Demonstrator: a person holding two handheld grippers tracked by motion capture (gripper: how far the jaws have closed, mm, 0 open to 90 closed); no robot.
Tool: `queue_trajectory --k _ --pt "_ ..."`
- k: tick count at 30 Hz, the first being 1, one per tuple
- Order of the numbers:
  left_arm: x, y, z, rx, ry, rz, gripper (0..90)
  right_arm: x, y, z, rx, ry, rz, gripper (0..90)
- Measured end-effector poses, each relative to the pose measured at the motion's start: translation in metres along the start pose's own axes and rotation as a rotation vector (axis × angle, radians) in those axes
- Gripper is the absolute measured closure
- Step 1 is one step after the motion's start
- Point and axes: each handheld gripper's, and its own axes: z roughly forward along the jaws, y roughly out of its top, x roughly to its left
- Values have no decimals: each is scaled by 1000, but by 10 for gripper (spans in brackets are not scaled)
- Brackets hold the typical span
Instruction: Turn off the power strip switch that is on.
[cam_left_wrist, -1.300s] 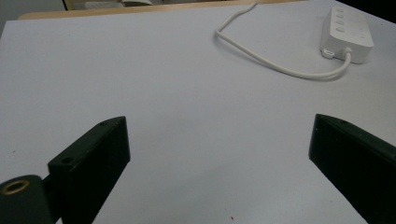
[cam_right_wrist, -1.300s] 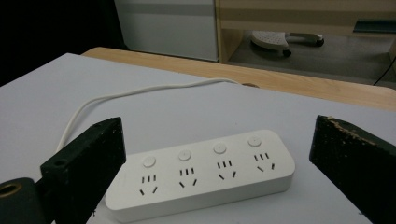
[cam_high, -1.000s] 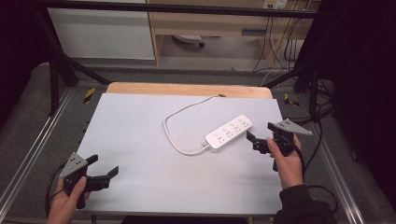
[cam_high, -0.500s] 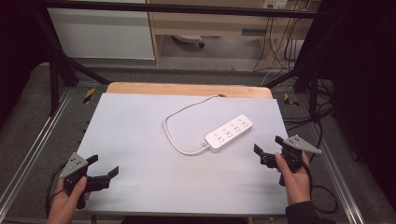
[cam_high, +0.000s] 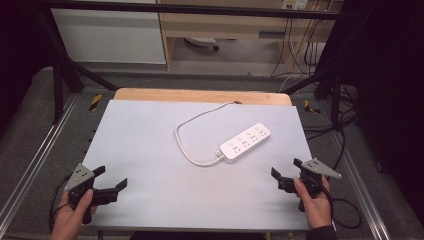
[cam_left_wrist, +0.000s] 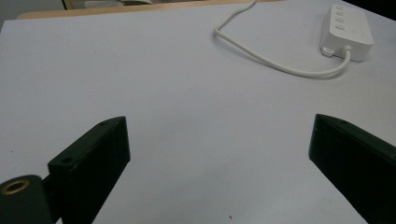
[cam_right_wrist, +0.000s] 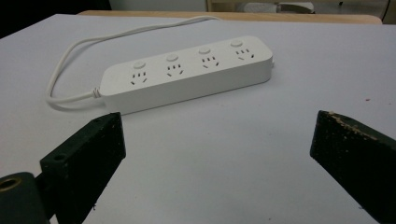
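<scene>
A white power strip (cam_high: 245, 142) with several sockets and switches lies slanted on the pale grey table top (cam_high: 150, 130), right of the middle. Its white cord (cam_high: 187, 132) loops to the left and runs off toward the far edge. The strip (cam_right_wrist: 187, 72) lies just beyond my right gripper (cam_right_wrist: 217, 140), whose jaws stand wide apart with nothing between them. In the high view that right gripper (cam_high: 286, 173) sits near the front right corner. My left gripper (cam_high: 111, 181), open and empty, rests at the front left; its own view has the strip (cam_left_wrist: 346, 30) far off at upper right.
A wooden strip (cam_high: 200, 96) borders the table's far edge. Metal frame rails (cam_high: 35, 150) run along both sides. Cables (cam_high: 345, 125) hang off the right side, and furniture stands on the floor beyond.
My right gripper has drawn back from beside the power strip toward the front right corner of the table. The left gripper and the strip have stayed where they were.
</scene>
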Motion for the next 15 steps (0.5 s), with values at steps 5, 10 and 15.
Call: queue_trajectory --k 5,10,15 --pt "0 0 0 -1 0 -1 50 7 -5 4 23 22 -14 34" --pt "-1 0 0 -3 -4 4 50 14 -10 12 52 45 -23 33" --pt "-1 1 0 -3 -3 4 50 13 -16 20 98 27 -31 35"
